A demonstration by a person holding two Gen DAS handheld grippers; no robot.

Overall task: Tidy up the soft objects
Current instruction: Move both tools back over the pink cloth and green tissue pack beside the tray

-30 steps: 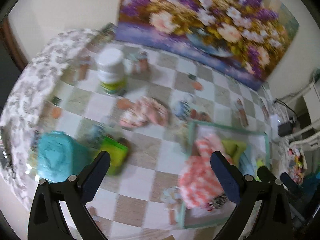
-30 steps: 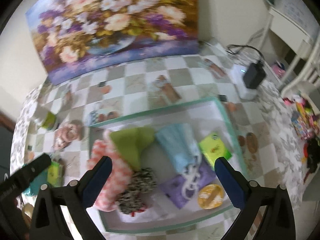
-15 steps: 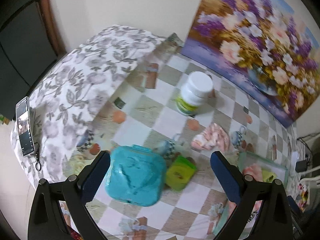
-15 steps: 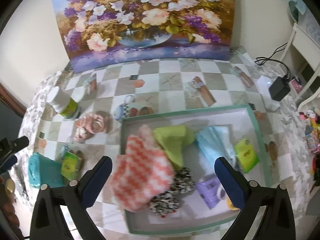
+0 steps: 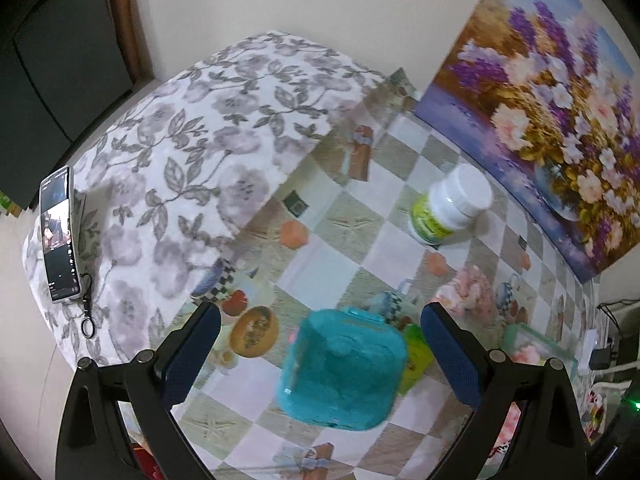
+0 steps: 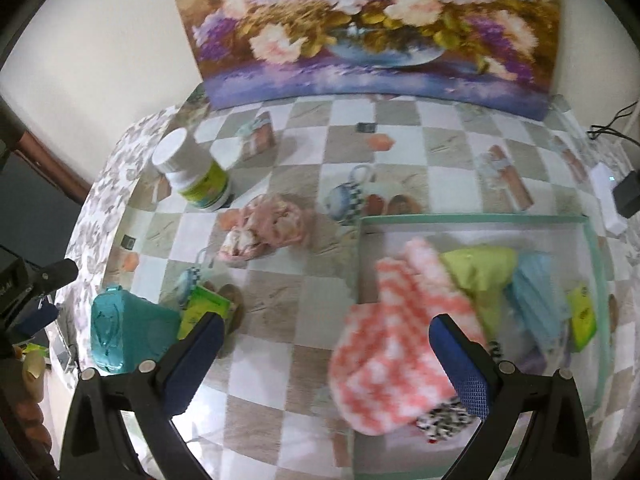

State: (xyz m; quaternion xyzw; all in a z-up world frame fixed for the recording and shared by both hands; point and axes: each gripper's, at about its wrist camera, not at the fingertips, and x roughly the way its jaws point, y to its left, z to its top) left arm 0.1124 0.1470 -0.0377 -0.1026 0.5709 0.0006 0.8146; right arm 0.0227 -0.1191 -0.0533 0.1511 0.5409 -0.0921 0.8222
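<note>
A pink crumpled cloth (image 6: 266,228) lies on the checkered table left of the green-rimmed tray (image 6: 472,219); it also shows in the left wrist view (image 5: 466,290). The tray holds an orange-white checked cloth (image 6: 394,340), a lime cloth (image 6: 478,268), a light blue cloth (image 6: 538,300) and a black-white scrunchie (image 6: 442,422). A teal pouch (image 5: 344,366) lies between my left gripper's fingers, below them. My left gripper (image 5: 320,350) is open and empty. My right gripper (image 6: 324,360) is open and empty above the tray's left edge.
A white bottle with a green label (image 5: 450,210) stands near the flower painting (image 5: 560,100). A lime packet (image 5: 416,356) lies beside the teal pouch. A phone (image 5: 58,236) lies on the floral cloth at the left. A charger (image 6: 626,200) sits at the right.
My left gripper has swung left from the tray to over the teal pouch. My right gripper has moved left, from over the tray's middle to its left edge.
</note>
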